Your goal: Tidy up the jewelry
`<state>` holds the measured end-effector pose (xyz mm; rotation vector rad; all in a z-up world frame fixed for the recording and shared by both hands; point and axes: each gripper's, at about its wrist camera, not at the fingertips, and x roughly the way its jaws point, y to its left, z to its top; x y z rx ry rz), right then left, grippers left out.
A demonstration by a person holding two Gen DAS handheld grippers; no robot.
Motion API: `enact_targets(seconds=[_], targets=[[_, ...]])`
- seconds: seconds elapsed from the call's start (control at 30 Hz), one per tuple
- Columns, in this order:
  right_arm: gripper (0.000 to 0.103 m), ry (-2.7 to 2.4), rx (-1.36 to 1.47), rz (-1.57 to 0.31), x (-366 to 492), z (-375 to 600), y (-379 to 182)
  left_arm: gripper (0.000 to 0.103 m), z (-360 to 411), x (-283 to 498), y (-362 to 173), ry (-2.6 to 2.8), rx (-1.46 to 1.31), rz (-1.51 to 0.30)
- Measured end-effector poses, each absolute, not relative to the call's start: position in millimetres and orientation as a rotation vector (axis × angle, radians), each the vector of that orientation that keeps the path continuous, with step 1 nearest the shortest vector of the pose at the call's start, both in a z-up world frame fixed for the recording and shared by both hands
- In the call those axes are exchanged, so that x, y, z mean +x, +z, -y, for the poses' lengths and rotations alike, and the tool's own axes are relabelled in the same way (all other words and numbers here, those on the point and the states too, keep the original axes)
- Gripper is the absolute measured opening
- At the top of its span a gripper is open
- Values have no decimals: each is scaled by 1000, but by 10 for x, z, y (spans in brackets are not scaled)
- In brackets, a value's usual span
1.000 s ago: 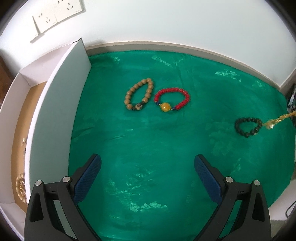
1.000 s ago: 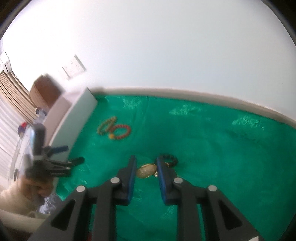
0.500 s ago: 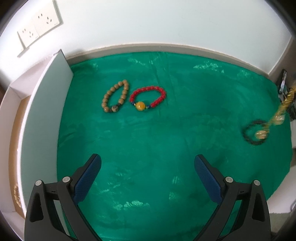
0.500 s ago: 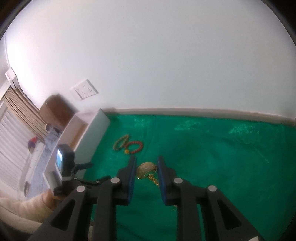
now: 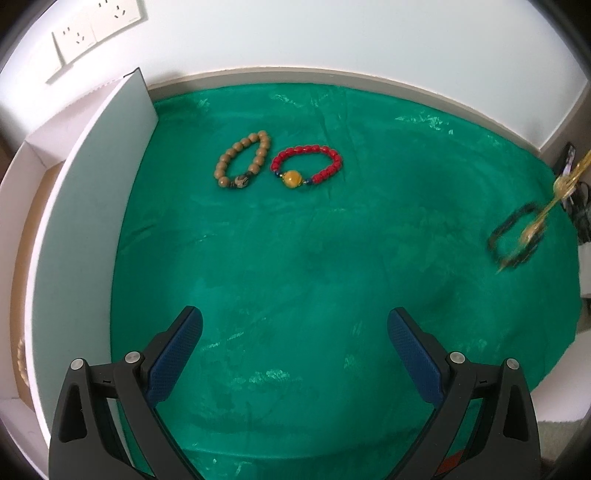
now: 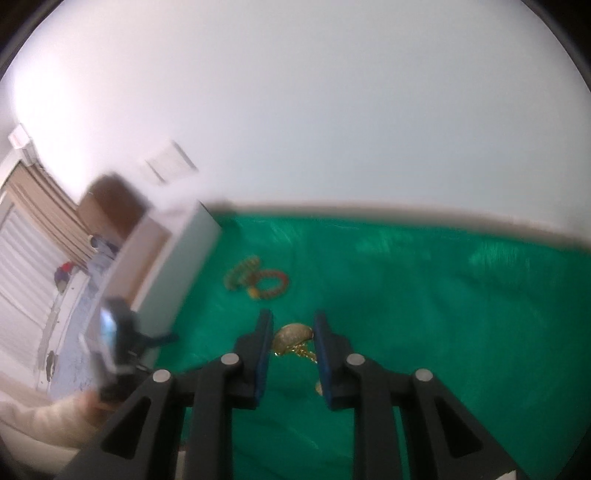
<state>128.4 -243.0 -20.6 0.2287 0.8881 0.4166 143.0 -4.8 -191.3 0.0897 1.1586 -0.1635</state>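
Note:
My right gripper (image 6: 292,325) is shut on a gold necklace (image 6: 291,338) and holds it in the air above the green cloth (image 6: 424,314); its chain hangs down at the far right of the left wrist view (image 5: 554,206), blurred. A black bead bracelet (image 5: 513,236) lies on the cloth under the chain. A tan bead bracelet (image 5: 242,160) and a red bead bracelet (image 5: 306,166) with a yellow bead lie side by side at the back. My left gripper (image 5: 295,328) is open and empty over the cloth's near part.
A white box (image 5: 85,206) with an upright lid stands along the left edge of the cloth; some beads show inside it. A white wall with sockets (image 5: 92,26) runs behind. The table edge is at the right (image 5: 561,369).
My right gripper has lifted the gold necklace higher and swung, and its view is blurred. The left gripper's view has shifted slightly; it stays open.

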Motion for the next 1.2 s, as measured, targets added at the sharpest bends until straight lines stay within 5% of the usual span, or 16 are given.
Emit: enact_targets(seconds=[0.4, 0.63, 0.97, 1.1, 1.2], targets=[[22, 490, 213, -799, 1244, 2309, 205, 100, 44, 1356, -1906, -168, 83, -1153], [22, 356, 80, -1032, 1475, 2202, -747, 100, 6, 1347, -2011, -162, 70, -1177], [23, 600, 397, -967, 1268, 2303, -665, 100, -19, 1365, -2159, -155, 64, -1208], [23, 431, 130, -1031, 1341, 2116, -1010, 100, 25, 1393, -2152, -165, 71, -1198], [23, 356, 232, -1088, 1366, 2347, -1249, 100, 26, 1386, -2127, -165, 72, -1188]])
